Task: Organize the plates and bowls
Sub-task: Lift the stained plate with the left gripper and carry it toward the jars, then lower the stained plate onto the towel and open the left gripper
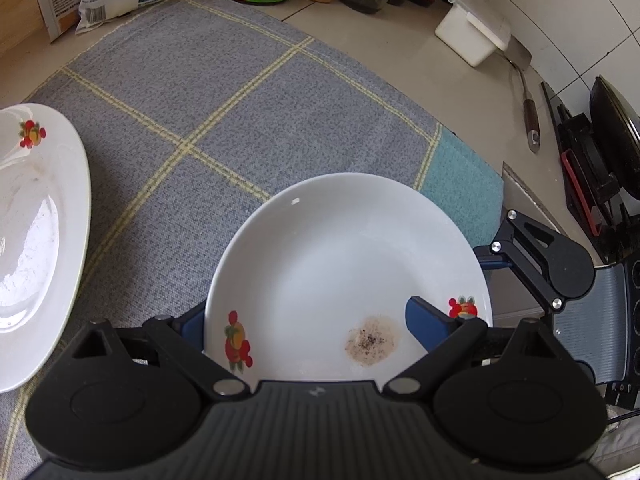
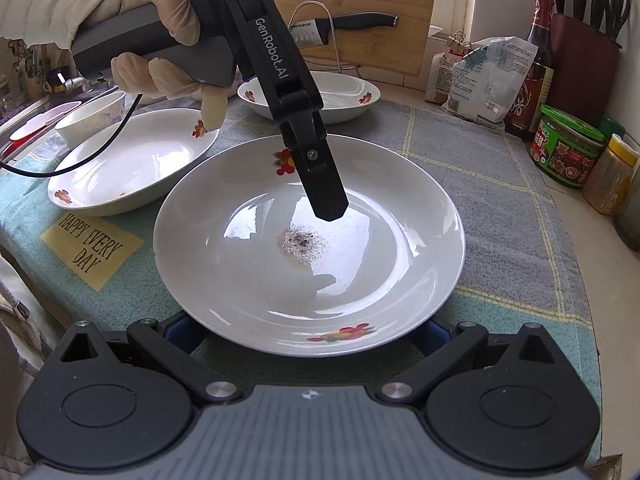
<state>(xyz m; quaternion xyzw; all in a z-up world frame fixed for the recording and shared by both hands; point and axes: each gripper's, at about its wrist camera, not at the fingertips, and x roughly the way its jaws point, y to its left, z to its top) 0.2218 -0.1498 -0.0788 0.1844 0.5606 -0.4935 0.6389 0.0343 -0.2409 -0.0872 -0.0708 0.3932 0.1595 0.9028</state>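
Stained plate [image 2: 310, 248] being seen lying on checked cloth [image 1: 208, 112] on counter [image 1: 400, 52], brown stain [image 2: 301, 243] at its centre.

Left tongs [image 1: 312, 326] being held released, wide over plate; one finger [image 2: 326, 188] being poised just above stain, other probably outside rim.

Right tongs [image 2: 310, 334] being held released, blue pads flanking plate's near rim, contact unclear.

Second plate [image 2: 132, 162] and third plate [image 2: 310, 96] being seen beyond stained plate.

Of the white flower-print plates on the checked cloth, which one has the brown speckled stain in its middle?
The stained plate is the nearest one, lying between both grippers. The plate to its left and the far plate show no such central patch.
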